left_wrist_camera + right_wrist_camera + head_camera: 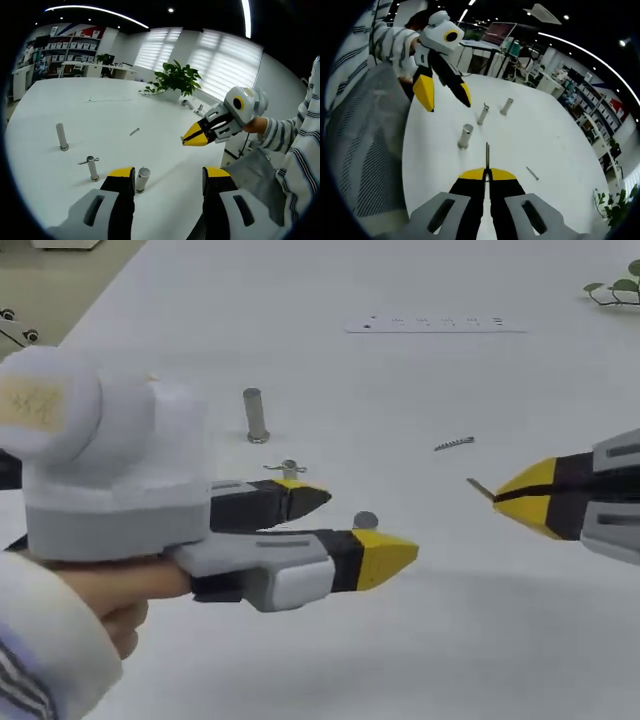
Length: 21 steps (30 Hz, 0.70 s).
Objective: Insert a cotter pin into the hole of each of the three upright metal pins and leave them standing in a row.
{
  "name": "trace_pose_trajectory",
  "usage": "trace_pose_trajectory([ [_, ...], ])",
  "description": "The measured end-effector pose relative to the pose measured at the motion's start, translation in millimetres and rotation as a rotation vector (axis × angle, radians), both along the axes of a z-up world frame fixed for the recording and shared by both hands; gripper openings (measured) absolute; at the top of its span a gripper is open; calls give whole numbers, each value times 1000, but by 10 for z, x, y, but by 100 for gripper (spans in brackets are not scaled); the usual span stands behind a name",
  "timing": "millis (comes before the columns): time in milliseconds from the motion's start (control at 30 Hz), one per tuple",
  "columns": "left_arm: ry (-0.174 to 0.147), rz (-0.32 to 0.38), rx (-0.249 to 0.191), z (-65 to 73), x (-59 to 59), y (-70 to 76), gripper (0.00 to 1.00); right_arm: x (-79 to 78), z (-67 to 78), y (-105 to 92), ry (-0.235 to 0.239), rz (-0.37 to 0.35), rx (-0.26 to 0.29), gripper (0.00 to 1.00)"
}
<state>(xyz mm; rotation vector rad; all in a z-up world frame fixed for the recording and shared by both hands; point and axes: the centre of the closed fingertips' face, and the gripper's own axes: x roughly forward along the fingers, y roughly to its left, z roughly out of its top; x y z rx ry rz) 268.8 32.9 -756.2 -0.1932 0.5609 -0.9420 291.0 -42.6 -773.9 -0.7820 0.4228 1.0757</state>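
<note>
Right tool (487,174) is clamped shut on a cotter pin (487,154), shank poking straight out past the tips. Left tool (169,174) has its jaws wide apart; the nearest metal pin (142,179) stands between them, close to one jaw, not gripped. I reckon that pin is next. I'd close the left tool gently on its lower body to steady it, then feed the cotter pin in level and slow; I can't make out its hole from here, so line up first. Any tilt and the tip may skid off or topple it. The middle metal pin (289,472) carries a fitted cotter pin (86,161) and sits near the left tool, so mind that jaw; the far metal pin (254,415) looks bare. A loose cotter pin (454,444) lies on the surface (420,640), well apart from the row.
</note>
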Motion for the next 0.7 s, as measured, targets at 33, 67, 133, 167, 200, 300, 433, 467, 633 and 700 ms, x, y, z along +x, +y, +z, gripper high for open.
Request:
trace_pose_trajectory([
  [33, 3, -2, -6, 9, 8, -23, 48, -13, 2, 11, -7, 6, -6, 2],
  [67, 8, -5, -15, 19, 19, -59, 47, -21, 2, 19, -18, 14, -17, 2],
  [133, 26, -10, -29, 27, 25, -107, 45, -17, 0, 25, -40, 28, -33, 2],
  [167, 42, -15, -47, 39, 21, -148, 43, -30, 4, 39, -50, 33, -38, 2],
  [200, 56, -16, -60, 45, 20, -175, 42, -43, 10, 60, -64, 43, -45, 2],
  [300, 80, -31, -104, 67, 18, -274, 40, -61, 5, 92, -79, 58, -54, 2],
  [433, 102, -49, -108, 45, 6, -357, 29, -119, 13, 157, -103, 86, -75, 2],
  [467, 106, -51, -108, 39, 7, -372, 28, -128, 16, 169, -104, 87, -73, 2],
  [633, 129, -57, -124, 25, -4, -439, 23, -179, 26, 229, -118, 112, -78, 2],
  [700, 132, -57, -122, 11, -5, -449, 21, -185, 37, 246, -127, 117, -78, 2],
])
